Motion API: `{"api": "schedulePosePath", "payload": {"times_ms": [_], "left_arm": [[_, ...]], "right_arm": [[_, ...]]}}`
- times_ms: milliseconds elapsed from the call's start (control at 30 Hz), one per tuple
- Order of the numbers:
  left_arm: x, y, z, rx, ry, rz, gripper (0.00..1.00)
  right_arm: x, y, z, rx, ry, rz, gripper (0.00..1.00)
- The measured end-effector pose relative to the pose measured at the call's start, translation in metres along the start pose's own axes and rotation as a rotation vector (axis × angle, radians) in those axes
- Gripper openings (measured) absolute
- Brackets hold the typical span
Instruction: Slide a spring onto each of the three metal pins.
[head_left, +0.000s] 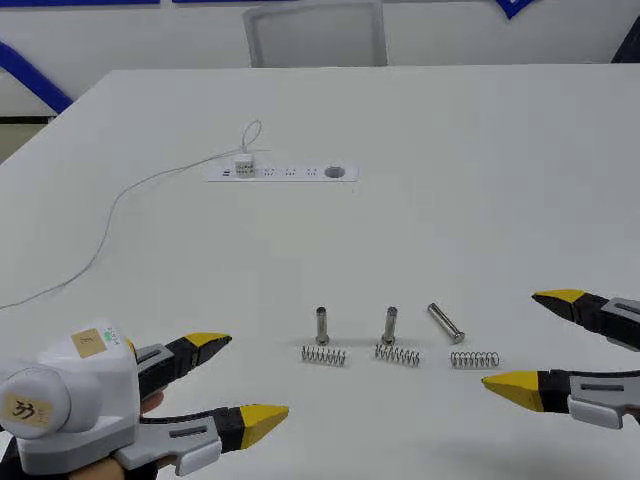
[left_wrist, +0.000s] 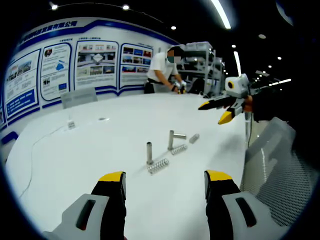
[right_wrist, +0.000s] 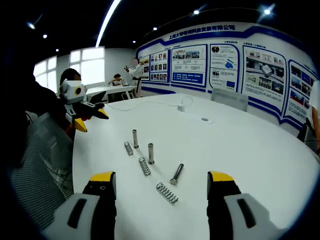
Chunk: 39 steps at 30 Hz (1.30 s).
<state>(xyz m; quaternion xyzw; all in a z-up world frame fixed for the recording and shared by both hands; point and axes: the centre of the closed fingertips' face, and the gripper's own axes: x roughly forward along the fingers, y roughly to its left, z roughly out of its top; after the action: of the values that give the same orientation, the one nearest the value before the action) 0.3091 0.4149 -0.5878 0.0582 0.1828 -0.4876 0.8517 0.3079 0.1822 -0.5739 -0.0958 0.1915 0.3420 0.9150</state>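
Note:
Three metal pins sit in a row on the white table: a left pin (head_left: 321, 324) and a middle pin (head_left: 390, 324) stand upright, and a right pin (head_left: 445, 323) lies on its side. A spring lies just in front of each: left spring (head_left: 323, 355), middle spring (head_left: 397, 354), right spring (head_left: 474, 359). My left gripper (head_left: 240, 380) hovers open at the lower left, short of the pins (left_wrist: 149, 152). At the lower right my right gripper (head_left: 535, 345) is open, beside the lying pin (right_wrist: 176, 174) and its spring (right_wrist: 167, 193). Nothing is held.
A white power strip (head_left: 283, 173) with a plugged adapter lies farther back, its cable (head_left: 110, 215) trailing off left. A chair (head_left: 315, 35) stands beyond the table's far edge. A person (left_wrist: 163, 70) works at another bench in the background.

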Motion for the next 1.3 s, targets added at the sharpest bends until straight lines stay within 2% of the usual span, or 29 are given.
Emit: {"api": "schedulePosePath", "payload": {"times_ms": [467,800,1133,1300], "left_arm": [[-0.001,0.000,0.001,0.002,0.000,0.005,0.64],[-0.001,0.000,-0.001,0.005,0.006,0.003,0.63],[0.000,0.001,-0.002,0.008,0.009,0.002,0.63],[0.000,0.001,-0.003,0.009,0.012,0.001,0.62]], "right_arm": [[0.026,-0.015,0.015,-0.016,0.044,0.002,0.67],[0.052,-0.032,0.017,-0.001,0.120,-0.031,0.53],[0.079,-0.039,0.007,0.007,0.219,-0.057,0.39],[0.091,-0.044,-0.004,0.051,0.280,-0.085,0.32]]}}
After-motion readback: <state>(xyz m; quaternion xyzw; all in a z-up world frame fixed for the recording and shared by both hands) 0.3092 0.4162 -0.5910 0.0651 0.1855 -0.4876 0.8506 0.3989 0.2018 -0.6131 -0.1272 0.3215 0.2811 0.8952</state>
